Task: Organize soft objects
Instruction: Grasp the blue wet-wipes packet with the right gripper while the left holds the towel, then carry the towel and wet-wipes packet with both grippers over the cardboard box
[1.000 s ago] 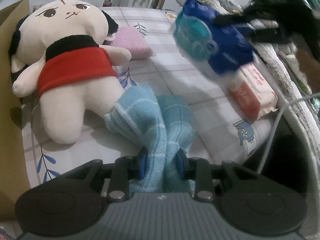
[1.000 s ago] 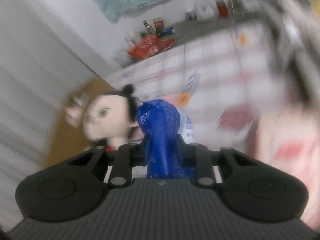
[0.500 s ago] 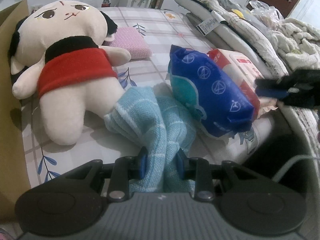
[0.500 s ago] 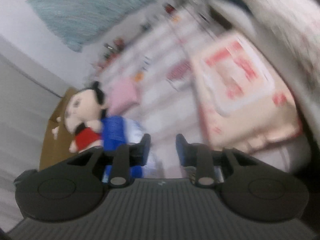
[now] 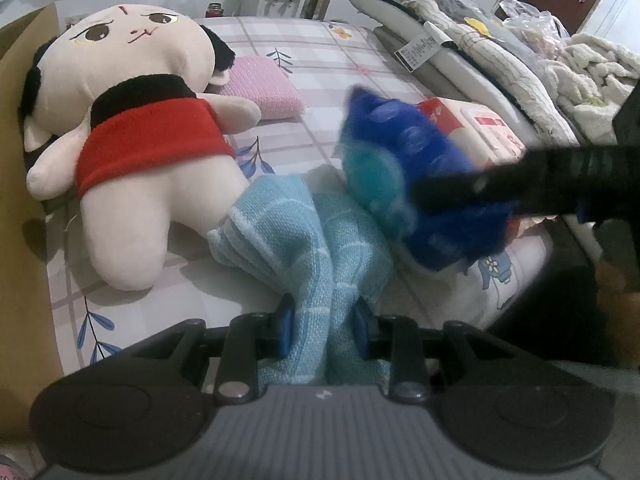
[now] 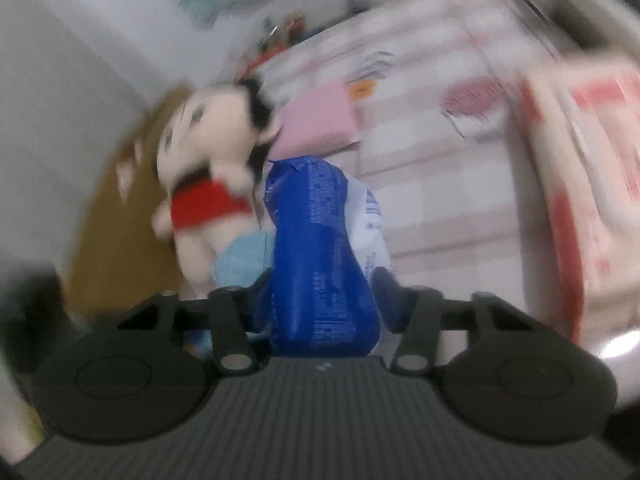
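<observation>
My left gripper [image 5: 322, 328] is shut on a light blue towel [image 5: 304, 232] that lies bunched on the bed against the leg of a plush doll in a red shirt [image 5: 132, 132]. A blue wipes package [image 5: 404, 184] rests just right of the towel, blurred. My right gripper [image 5: 424, 196] reaches over it from the right. In the right wrist view the blue package [image 6: 320, 264] stands between the opening jaws of the right gripper [image 6: 322, 288]. The pads do not clearly press on it.
A pink folded cloth [image 5: 260, 88] lies behind the doll's arm. A red and white tissue pack [image 5: 480, 120] sits behind the blue package. A brown cardboard wall [image 5: 20, 160] borders the bed's left side. Piled bedding [image 5: 480, 52] fills the right.
The right gripper carried the blue package in, dropped it beside the towel, swung off, then returned with wider jaws around it. The left gripper and towel kept still.
</observation>
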Tool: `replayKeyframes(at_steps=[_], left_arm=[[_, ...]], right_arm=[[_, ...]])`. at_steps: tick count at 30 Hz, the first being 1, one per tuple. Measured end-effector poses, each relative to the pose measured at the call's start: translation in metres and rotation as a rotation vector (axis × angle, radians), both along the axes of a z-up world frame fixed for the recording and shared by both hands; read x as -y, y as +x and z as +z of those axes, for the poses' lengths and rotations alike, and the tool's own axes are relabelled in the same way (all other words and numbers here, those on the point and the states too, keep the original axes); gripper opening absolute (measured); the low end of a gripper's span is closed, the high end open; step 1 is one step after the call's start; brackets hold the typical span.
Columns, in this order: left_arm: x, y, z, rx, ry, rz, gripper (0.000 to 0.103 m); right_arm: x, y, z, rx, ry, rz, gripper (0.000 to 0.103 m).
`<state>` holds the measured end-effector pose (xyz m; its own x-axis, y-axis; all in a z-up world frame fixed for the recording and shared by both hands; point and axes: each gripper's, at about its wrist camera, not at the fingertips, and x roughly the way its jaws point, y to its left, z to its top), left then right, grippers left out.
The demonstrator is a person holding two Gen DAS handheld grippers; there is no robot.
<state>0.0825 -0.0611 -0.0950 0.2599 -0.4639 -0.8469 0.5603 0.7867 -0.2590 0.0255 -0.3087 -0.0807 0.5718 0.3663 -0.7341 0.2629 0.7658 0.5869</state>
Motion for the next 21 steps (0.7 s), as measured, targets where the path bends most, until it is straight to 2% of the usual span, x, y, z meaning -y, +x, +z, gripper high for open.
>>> replayKeyframes(at_steps=[1, 4, 5, 6, 7, 9, 12, 14, 18, 21], left_arm=[[-0.001, 0.000, 0.000, -0.001, -0.002, -0.001, 0.031], [-0.003, 0.001, 0.000, -0.002, -0.006, -0.003, 0.031], [-0.003, 0.001, 0.000, -0.002, -0.007, -0.004, 0.031], [-0.003, 0.002, 0.000, -0.003, -0.007, -0.003, 0.031], [-0.003, 0.002, -0.001, -0.003, -0.008, -0.003, 0.031], [-0.003, 0.002, -0.001, -0.005, -0.007, -0.002, 0.031], [-0.002, 0.002, 0.000, -0.005, -0.003, -0.001, 0.031], [-0.001, 0.002, 0.000, -0.004, 0.001, -0.002, 0.031], [0.000, 0.003, 0.000, -0.003, 0.007, -0.007, 0.031], [0.001, 0.002, 0.000, -0.002, 0.012, -0.002, 0.031]], right_arm=[[0.015, -0.009, -0.007, -0.002, 0.113, -0.079, 0.045], [0.051, -0.047, -0.051, -0.027, 0.552, -0.326, 0.045], [0.055, -0.059, -0.064, -0.050, 0.624, -0.385, 0.046], [0.056, -0.070, -0.070, -0.067, 0.638, -0.417, 0.054], [0.054, -0.079, -0.070, -0.080, 0.605, -0.436, 0.062], [0.052, -0.092, -0.056, -0.080, 0.493, -0.448, 0.069], [0.042, -0.103, -0.013, -0.046, 0.195, -0.407, 0.082], [0.029, -0.101, 0.013, -0.012, 0.006, -0.337, 0.085], [0.007, -0.077, 0.030, 0.000, -0.185, -0.205, 0.089], [0.008, -0.047, 0.015, -0.045, -0.220, -0.167, 0.089]])
